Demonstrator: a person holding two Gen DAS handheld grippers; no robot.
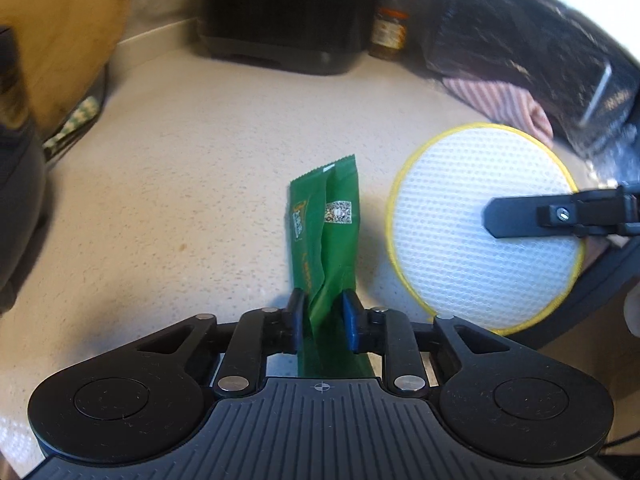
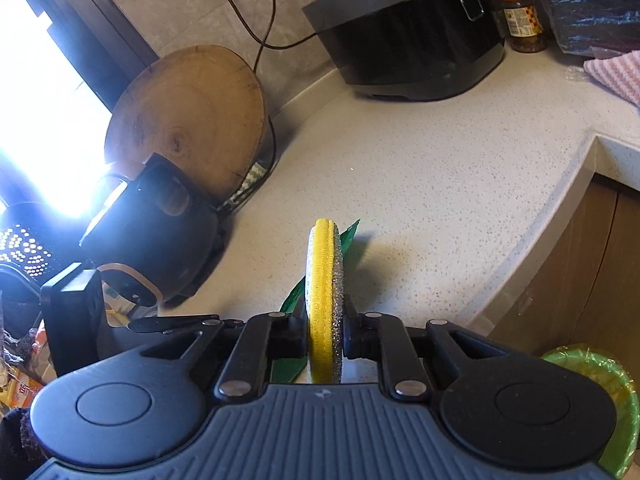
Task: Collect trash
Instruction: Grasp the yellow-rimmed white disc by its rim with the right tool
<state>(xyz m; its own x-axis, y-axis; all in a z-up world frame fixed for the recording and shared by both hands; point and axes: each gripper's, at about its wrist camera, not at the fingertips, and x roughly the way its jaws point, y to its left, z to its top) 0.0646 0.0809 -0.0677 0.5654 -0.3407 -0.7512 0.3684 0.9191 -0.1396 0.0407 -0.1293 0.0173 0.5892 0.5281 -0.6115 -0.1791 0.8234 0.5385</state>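
Both items gripped, neither binned: left gripper [image 1: 322, 322] clamps green wrapper [image 1: 324, 236]; right gripper [image 2: 325, 334] pinches round pad [image 2: 323, 296] beside wrapper; bin [image 2: 600, 392], probably, lies below right.

Green wrapper [image 2: 294, 300] mostly hidden behind the round scrubber [image 2: 324, 300]; green-lined bin [image 2: 612, 392] cut off at the frame edge

I am in a home kitchen. A speckled stone tabletop [image 2: 420, 152] runs along a tiled wall, with a round wooden chopping board [image 2: 188, 120] leaning there, a dark corded cooker [image 2: 404, 32], a jar of pickles [image 2: 522, 20] and a striped dishcloth [image 2: 616, 72] beside it.
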